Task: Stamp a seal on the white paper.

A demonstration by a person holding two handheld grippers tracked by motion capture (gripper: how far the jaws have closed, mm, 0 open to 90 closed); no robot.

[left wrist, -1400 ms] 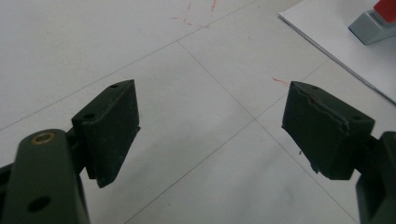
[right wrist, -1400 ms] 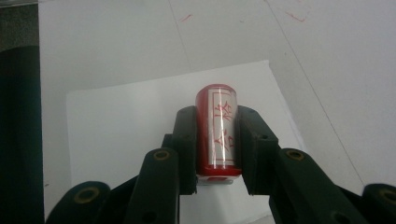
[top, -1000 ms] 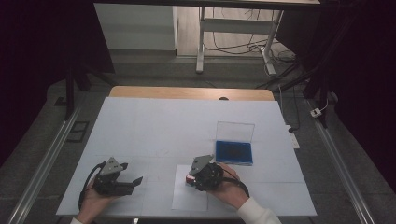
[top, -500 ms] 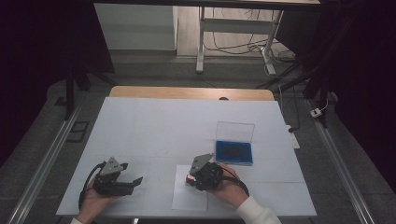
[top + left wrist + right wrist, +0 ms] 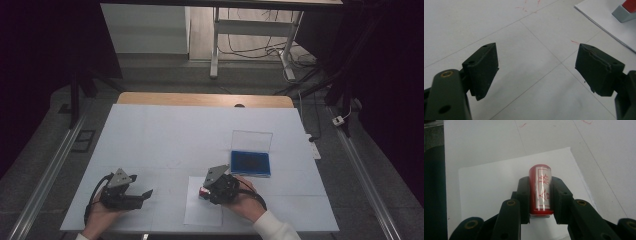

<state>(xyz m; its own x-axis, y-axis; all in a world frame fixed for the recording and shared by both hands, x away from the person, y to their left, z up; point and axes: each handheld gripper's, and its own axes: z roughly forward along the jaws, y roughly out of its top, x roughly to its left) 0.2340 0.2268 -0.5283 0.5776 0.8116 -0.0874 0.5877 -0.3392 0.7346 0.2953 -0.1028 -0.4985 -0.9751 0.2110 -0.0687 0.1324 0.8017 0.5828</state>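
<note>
My right gripper (image 5: 540, 188) is shut on a red cylindrical stamp (image 5: 540, 190) whose clear label bears red characters. It holds the stamp over a white sheet of paper (image 5: 491, 185) near the table's front edge. In the high view the right gripper (image 5: 205, 192) sits in a hand at front centre, with the stamp (image 5: 203, 190) at its left tip over the sheet (image 5: 200, 214). My left gripper (image 5: 146, 194) rests at the front left, pointing right. Its jaws stand wide open over bare table in the left gripper view (image 5: 536, 62), with nothing between them.
A blue ink pad (image 5: 250, 163) in a case with a clear raised lid (image 5: 252, 141) lies just right of and behind the right hand. The stamp's red and grey end (image 5: 627, 9) and the paper's corner (image 5: 599, 15) show far off in the left gripper view.
</note>
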